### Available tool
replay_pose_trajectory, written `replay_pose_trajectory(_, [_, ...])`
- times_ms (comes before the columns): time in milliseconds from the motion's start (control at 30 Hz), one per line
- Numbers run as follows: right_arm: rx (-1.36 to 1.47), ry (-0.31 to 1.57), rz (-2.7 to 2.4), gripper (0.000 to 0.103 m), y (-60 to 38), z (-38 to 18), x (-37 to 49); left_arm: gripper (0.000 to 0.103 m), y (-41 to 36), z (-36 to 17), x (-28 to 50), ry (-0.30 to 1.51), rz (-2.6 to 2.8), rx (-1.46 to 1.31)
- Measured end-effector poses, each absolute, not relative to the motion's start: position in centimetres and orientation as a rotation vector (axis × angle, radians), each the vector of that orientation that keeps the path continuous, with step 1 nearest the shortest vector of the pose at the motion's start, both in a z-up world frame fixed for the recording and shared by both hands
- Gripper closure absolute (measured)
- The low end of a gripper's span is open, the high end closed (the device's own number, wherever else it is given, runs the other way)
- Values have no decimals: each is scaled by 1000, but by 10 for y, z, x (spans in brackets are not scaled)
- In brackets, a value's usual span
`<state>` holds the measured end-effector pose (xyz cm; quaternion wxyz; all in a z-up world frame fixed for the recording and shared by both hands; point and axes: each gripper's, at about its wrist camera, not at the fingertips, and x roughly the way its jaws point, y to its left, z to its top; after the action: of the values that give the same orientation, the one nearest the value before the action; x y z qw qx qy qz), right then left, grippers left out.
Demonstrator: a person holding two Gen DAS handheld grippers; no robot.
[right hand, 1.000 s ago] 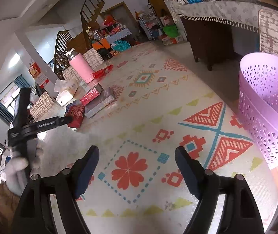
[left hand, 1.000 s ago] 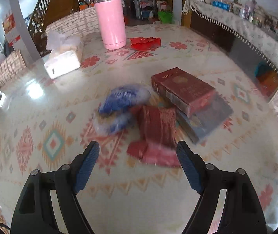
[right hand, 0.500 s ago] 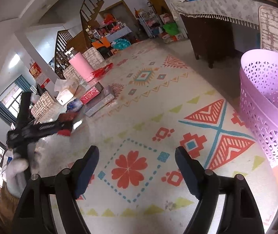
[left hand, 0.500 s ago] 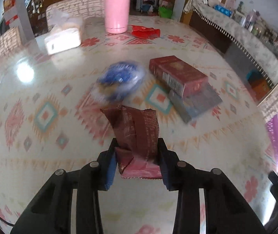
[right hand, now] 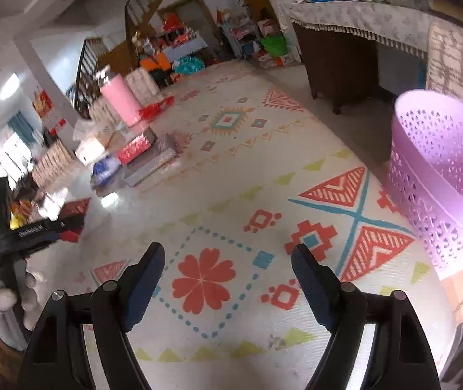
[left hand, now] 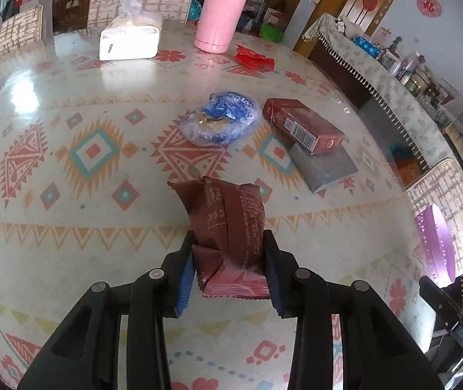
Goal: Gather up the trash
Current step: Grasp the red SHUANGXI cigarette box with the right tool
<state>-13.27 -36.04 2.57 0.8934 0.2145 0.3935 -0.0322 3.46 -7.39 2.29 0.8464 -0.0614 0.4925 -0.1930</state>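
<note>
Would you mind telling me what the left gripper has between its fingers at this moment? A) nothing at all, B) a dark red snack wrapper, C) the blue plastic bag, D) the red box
B: in the left wrist view the left gripper is clamped on a dark red snack wrapper lifted off the table, while the blue plastic bag and the red box lie on the cloth beyond it.

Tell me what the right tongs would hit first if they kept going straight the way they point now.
Most likely the patterned tablecloth: the open, empty right tongs aim down at its red flower motif, with nothing between. The purple basket sits off to the side, though depth is hard to judge.
</note>
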Motion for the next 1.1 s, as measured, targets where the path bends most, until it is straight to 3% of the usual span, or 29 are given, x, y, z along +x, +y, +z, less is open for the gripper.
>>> replay_pose_trajectory(200, [359,838,-5,10,-330,57,-76,66,-59,20,39,1059,-424,-209])
replay_pose_trajectory(333, [271,881,22,10,-303,64,-20,66,-57,21,40,1060,-440,-230])
replay_pose_trajectory(733, [11,1024,-35,9,-250,45,126,66,-63,17,41,1100,-480,-246])
replay_pose_trajectory(967, [23,1079,-63,10,-246,21,142,66,-61,15,42,1111,-484,-267])
replay_pose_trajectory(1000, [20,1079,-66,11,-244,20,142,66,-61,15,41,1111,-484,-269])
replay_pose_trajectory(1033, [7,1066,-81,21,-243,22,139,65,-60,15,42,1112,-485,-271])
replay_pose_trajectory(1067, [6,1065,-80,42,-242,23,138,64,-60,15,42,1113,-487,-274])
replay_pose_trajectory(1100, [20,1066,-71,43,-244,25,135,63,-60,15,42,1114,-489,-275])
